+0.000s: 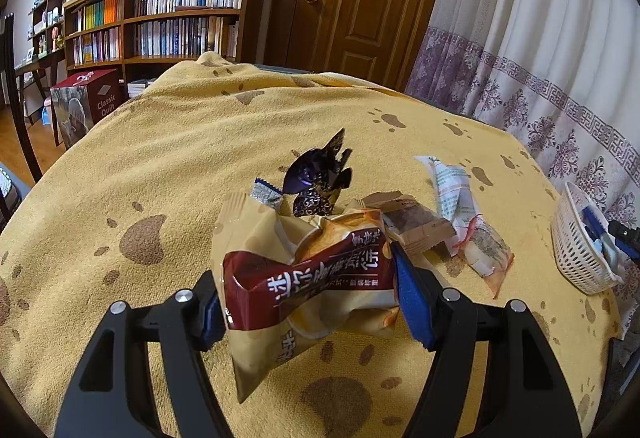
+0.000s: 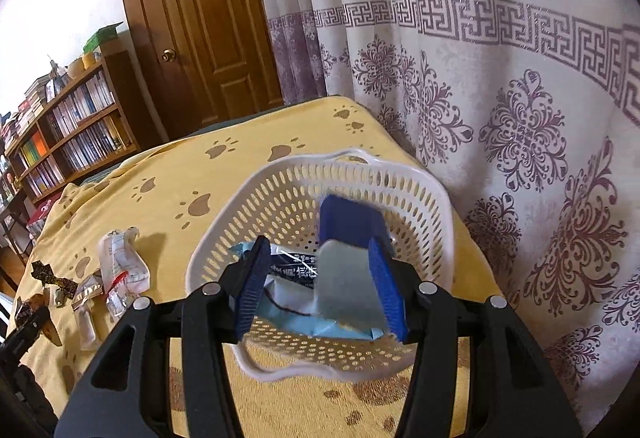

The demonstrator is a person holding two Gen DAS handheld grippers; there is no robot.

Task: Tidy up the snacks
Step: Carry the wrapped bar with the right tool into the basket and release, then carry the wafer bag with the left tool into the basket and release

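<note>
The left gripper point(image 1: 310, 302) is clamped on a tan and dark red snack bag point(image 1: 304, 278): both blue pads press into its sides, and the bag is crumpled between them and lifted above the yellow cloth point(image 1: 160, 158) with brown paw prints that covers the table. Just beyond the bag a small heap of snacks lies on the cloth: a dark purple foil wrapper point(image 1: 320, 170), a little silver and blue packet point(image 1: 266, 194), a brown bar packet point(image 1: 412, 222) and a white and orange packet point(image 1: 468, 222) lying to the right of it.

At the right edge of the cloth, well apart from the heap, stands a white plastic basket point(image 2: 288, 198) with a perforated wall. The right gripper point(image 2: 320, 286) reaches into it from above. Between its blue pads lies a light blue snack packet point(image 2: 296, 278), resting on the basket's floor with one pale corner standing up. The left pad is against the packet's edge, but the right pad seems to stand just off the raised corner, so it cannot be told whether the packet is pinched or lying free. A dark blue piece point(image 2: 352, 218) leans against the basket's far wall behind the packet.

Behind the table are a brown door point(image 2: 200, 18), a patterned white and purple curtain point(image 2: 500, 98) and a bookshelf point(image 1: 172, 18) full of books.
</note>
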